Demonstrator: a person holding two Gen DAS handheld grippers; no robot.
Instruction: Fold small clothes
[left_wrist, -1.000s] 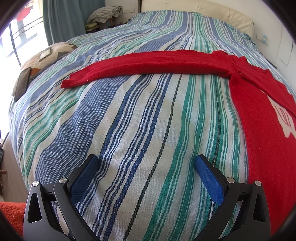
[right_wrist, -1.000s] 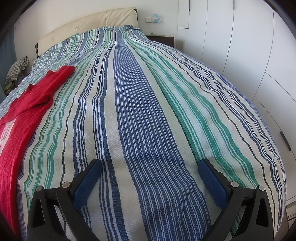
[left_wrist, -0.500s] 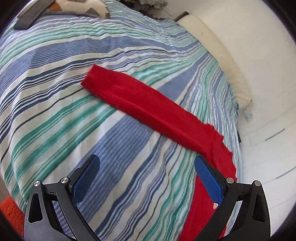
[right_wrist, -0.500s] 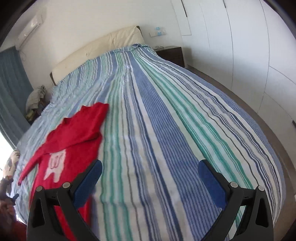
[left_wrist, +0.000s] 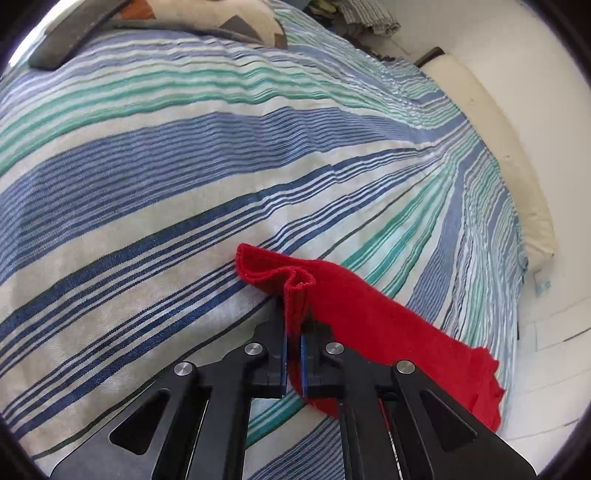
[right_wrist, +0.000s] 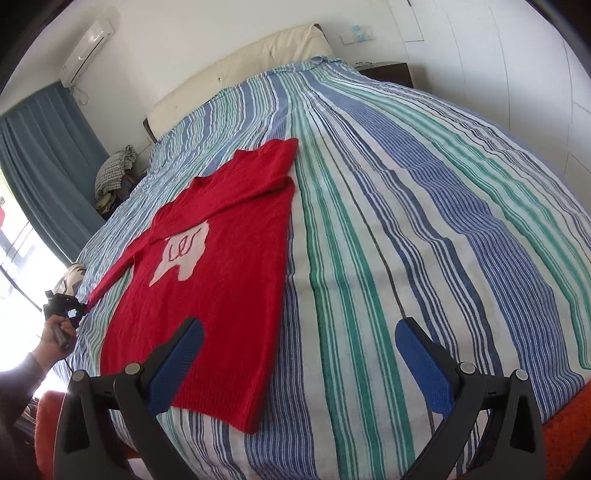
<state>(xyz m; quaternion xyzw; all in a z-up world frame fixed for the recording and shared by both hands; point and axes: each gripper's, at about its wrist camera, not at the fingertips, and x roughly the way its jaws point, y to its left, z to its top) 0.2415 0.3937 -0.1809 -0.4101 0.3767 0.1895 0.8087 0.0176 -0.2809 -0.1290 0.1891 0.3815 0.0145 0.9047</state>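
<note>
A small red sweater (right_wrist: 229, 236) with a white motif lies flat on the striped bedspread (right_wrist: 406, 221), its sleeves spread out. My left gripper (left_wrist: 293, 332) is shut on the cuff of the left sleeve (left_wrist: 354, 314), which bunches up between its blue pads. In the right wrist view the left gripper (right_wrist: 79, 308) shows at the far left, held by a hand at the sleeve end. My right gripper (right_wrist: 299, 354) is open and empty, hovering above the bed beside the sweater's lower right hem.
A patterned pillow (left_wrist: 207, 22) lies at the bed's far side. A cream headboard (right_wrist: 240, 70) stands at the bed's end, a heap of folded cloth (right_wrist: 114, 166) beside it. White wardrobe doors (right_wrist: 517, 55) stand at right. Orange bed base (right_wrist: 569, 424) shows below.
My left gripper moved in on the sleeve cuff and shut on it. My right gripper lifted and turned left, bringing the whole sweater into its view; it stayed open.
</note>
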